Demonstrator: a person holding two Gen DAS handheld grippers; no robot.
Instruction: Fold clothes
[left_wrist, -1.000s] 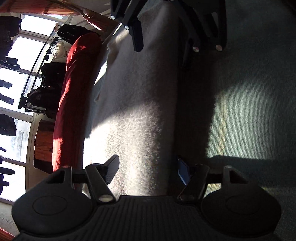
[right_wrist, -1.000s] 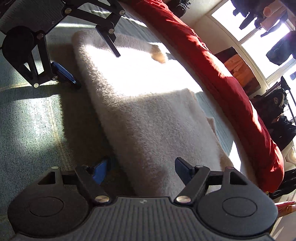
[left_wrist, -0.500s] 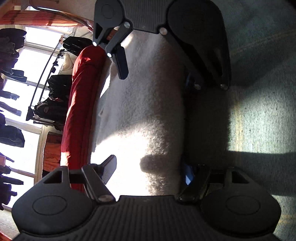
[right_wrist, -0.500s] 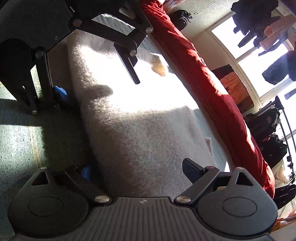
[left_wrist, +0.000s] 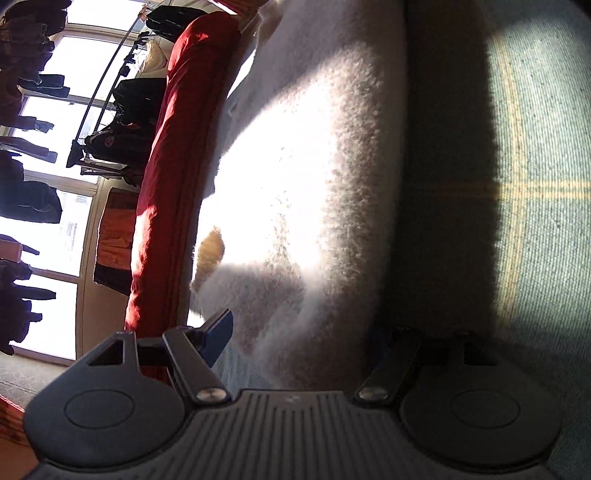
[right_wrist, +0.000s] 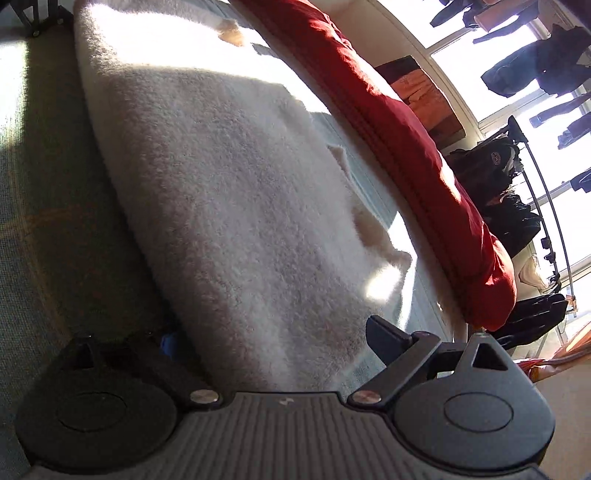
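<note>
While fuzzy white garment fills bed, both grippers' fingers spread astride its near edge.

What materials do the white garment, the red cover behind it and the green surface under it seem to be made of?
White garment: probably fleece or brushed wool; matte, with fuzzy pile and fibres standing up along its sunlit edge.
Red cover: looks like smooth woven cotton; matte, with soft folds and a stitched seam.
Green surface: a flat woven fabric, with fine ribbed lines and thin yellow stripes crossing; the fibre cannot be told.
</note>
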